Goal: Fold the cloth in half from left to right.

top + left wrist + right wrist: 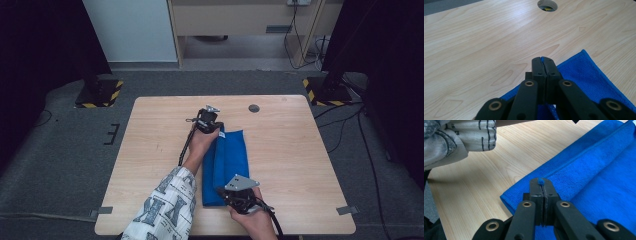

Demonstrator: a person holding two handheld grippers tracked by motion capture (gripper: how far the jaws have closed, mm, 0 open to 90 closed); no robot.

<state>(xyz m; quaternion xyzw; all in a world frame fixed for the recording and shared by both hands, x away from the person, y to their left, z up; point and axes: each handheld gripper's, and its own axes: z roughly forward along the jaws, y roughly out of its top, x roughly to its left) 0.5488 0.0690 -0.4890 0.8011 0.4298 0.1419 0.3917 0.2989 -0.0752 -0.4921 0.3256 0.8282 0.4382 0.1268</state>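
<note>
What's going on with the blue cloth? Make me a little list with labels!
cloth: blue cloth, folded into a long strip, lying on the table
table: light wood table with a round hole near the far edge
left gripper: left gripper shut on the cloth's far end
right gripper: right gripper shut on the cloth's near end, blue fibres showing between its tips
sleeve: patterned sleeve on the left arm

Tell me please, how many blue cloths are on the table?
1. The blue cloth lies folded on the wooden table, near its middle, between the left gripper at its far end and the right gripper at its near end.
</note>
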